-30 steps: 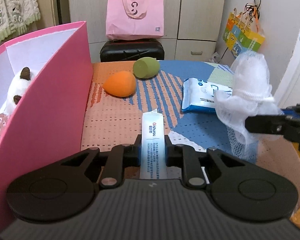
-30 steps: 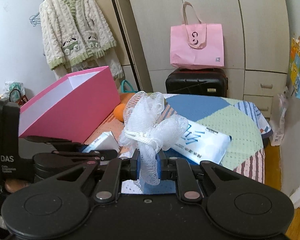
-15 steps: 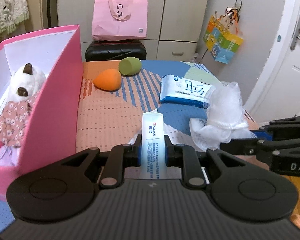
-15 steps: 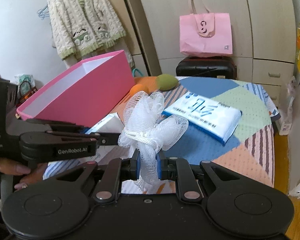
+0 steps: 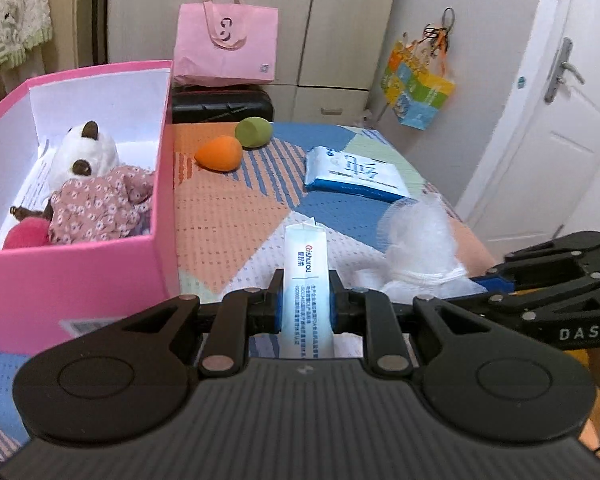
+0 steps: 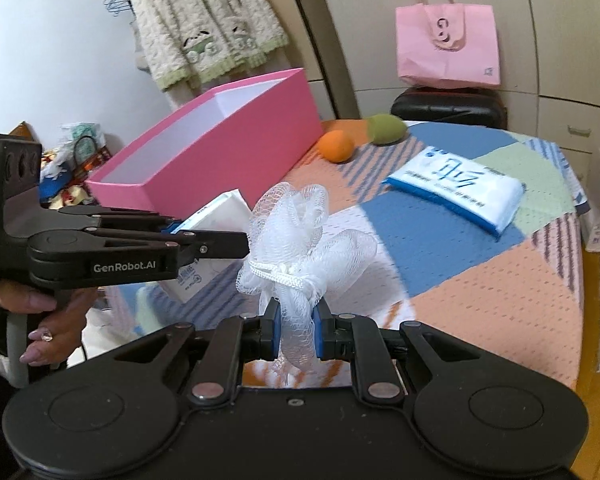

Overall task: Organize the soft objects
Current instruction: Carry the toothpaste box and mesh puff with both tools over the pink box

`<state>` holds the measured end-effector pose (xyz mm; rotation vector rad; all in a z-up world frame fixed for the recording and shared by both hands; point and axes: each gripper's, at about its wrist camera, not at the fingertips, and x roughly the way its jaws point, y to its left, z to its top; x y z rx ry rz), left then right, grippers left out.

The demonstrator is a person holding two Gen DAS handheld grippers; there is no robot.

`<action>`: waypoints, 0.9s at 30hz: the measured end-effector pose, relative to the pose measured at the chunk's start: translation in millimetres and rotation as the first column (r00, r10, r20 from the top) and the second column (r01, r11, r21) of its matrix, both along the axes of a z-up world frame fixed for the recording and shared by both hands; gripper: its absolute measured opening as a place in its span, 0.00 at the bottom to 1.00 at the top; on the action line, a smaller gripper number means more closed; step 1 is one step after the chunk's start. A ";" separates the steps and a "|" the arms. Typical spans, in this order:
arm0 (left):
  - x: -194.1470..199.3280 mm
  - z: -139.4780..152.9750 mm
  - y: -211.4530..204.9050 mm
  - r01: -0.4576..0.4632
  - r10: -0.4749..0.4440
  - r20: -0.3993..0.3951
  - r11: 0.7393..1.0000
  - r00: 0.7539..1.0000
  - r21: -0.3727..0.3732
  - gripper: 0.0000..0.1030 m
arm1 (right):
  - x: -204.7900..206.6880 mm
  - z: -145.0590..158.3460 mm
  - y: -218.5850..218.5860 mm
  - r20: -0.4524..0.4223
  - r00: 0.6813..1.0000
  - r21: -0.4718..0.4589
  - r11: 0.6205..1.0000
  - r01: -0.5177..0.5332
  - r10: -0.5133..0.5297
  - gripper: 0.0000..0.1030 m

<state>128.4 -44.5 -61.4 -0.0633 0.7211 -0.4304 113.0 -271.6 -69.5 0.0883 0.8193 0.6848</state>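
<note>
While both hand-held grippers hang over the patchwork cover, things run left to right like this:

Pink box (image 5: 72,276): far left, open top, long axis running away from the cam. Inside: white plush toy (image 5: 85,152) w/ brown ears, floral dress, plus a red-pink fuzzy item (image 5: 24,234) at the near end.

Left hand-held gripper (image 5: 305,304): jaws narrow, clamped on a white tissue pack (image 5: 305,276) w/ blue print. Pack's long axis lies along the fingers, free end pointing fwd and up, away from the cam. In the right wrist view the same gripper (image 6: 216,242) comes in from the left, a hand (image 6: 46,312) on its grip; pack (image 6: 214,248) sits just in front of the box's near corner.

Orange sponge (image 5: 219,154): egg-shaped, lying on its side, narrow tip toward the box, just right of the box wall.

Green sponge (image 5: 253,132): behind the orange one, touching or nearly so; can't tell which.

Wet-wipes pack (image 5: 352,174): flat on the cover, white w/ blue edge, long axis across the left wrist view, well apart from the box.

Right hand-held gripper (image 6: 296,330): jaws narrow, pinching the white mesh bath pouf (image 6: 300,236) by its lower bunch; ruffles and cord fan up and fwd above the pads. In the left wrist view pouf (image 5: 418,252) is blurred, right of the tissue pack.

Behind: pink tote bag (image 5: 226,46) on a black suitcase (image 5: 222,106).
</note>
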 end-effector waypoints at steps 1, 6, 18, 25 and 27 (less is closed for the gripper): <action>-2.8 2.8 4.2 0.011 -0.011 -0.006 1.000 1.000 -0.014 0.18 | -2.9 3.2 2.9 -0.003 1.000 0.006 1.000 -0.012 0.012 0.18; -23.2 23.9 24.3 0.030 -0.029 0.037 0.999 0.999 -0.028 0.18 | -10.5 19.8 17.6 -0.006 0.997 0.044 0.996 -0.081 0.081 0.19; -41.4 75.3 90.7 -0.085 0.083 0.191 0.996 0.978 -0.001 0.18 | -10.3 79.7 75.5 0.142 0.965 0.005 0.975 -0.221 0.218 0.19; -27.9 86.7 129.7 -0.177 0.175 0.215 0.984 0.961 -0.010 0.18 | 9.4 95.2 126.3 0.195 0.940 0.023 0.957 -0.291 0.281 0.20; -23.2 88.3 137.7 -0.195 0.191 0.226 0.981 0.955 -0.008 0.18 | 17.2 99.1 140.8 0.203 0.935 0.013 0.954 -0.299 0.291 0.20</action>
